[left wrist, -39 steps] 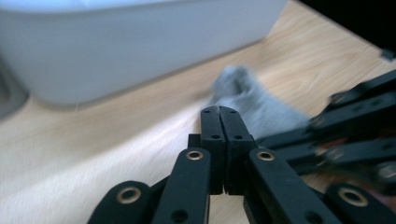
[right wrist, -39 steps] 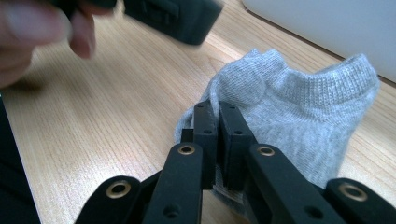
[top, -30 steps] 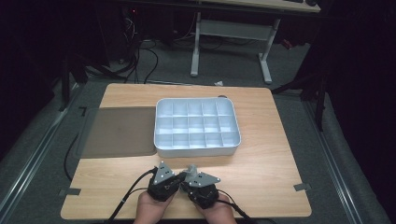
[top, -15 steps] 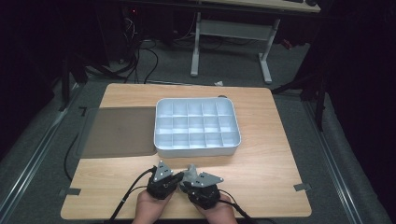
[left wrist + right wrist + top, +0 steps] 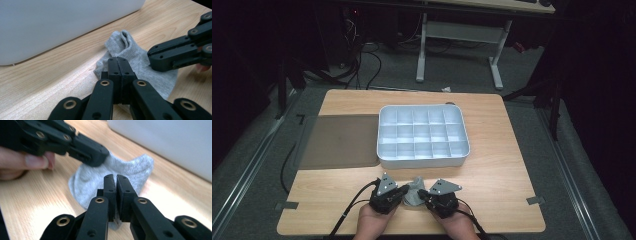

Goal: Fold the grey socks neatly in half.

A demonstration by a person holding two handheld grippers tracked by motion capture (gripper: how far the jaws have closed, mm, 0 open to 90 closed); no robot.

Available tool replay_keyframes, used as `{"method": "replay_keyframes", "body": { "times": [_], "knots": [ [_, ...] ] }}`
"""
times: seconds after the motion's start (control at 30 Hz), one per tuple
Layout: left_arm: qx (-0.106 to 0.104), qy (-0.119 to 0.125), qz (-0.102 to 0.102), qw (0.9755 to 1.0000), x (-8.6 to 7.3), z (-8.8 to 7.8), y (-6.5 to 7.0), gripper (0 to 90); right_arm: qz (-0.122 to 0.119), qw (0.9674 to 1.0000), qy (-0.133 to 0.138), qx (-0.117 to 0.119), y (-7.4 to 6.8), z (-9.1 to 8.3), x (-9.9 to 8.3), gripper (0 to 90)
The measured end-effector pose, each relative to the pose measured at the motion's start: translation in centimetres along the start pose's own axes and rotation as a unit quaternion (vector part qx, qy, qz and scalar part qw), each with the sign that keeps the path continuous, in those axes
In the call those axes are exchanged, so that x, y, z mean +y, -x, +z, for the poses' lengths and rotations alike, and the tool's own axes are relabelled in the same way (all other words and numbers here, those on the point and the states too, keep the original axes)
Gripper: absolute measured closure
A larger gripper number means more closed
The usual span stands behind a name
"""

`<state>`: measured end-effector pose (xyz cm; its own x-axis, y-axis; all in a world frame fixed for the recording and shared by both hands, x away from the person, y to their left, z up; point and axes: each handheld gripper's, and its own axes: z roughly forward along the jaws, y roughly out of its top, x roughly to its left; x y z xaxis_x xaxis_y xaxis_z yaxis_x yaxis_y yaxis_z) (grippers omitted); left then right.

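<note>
**Two grippers pinch one grey sock**

Spreading across the frame's middle is the pale wooden table (image 5: 502, 150), smooth and grained, with a dark flat mat (image 5: 339, 141) at centre left. Beside it sits the white plastic tray (image 5: 422, 160), gridded into compartments. Low in the frame, between both tools, lies the small sock (image 5: 413, 192), soft ribbed knit, crumpled. The left gripper (image 5: 398, 192) and right gripper (image 5: 424, 193) each have jaws closed on its opposite edges, equally near
</note>
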<state>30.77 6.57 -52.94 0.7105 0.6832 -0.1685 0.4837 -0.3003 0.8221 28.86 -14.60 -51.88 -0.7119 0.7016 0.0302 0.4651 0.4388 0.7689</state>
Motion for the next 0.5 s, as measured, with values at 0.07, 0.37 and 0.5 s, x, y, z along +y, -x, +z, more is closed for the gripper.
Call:
{"method": "replay_keyframes", "body": {
  "times": [0.07,0.37,0.5],
  "knots": [
    [0.001,-0.001,0.002,1.0,0.0,0.0,0.1,90.0,0.0,1.0,-0.005,-0.001,0.0,0.1,-0.1,87.5],
    [-0.019,0.019,0.02,0.9994,0.9,-0.9,2.1,85.6,0.011,0.9999,-0.011,-0.002,0.4,0.3,-0.6,87.0],
    [-0.029,0.013,0.028,0.9991,0.9,-0.4,3.1,85.0,0.018,0.9998,-0.007,0.0,0.5,0.3,-0.7,86.9]
  ]
}}
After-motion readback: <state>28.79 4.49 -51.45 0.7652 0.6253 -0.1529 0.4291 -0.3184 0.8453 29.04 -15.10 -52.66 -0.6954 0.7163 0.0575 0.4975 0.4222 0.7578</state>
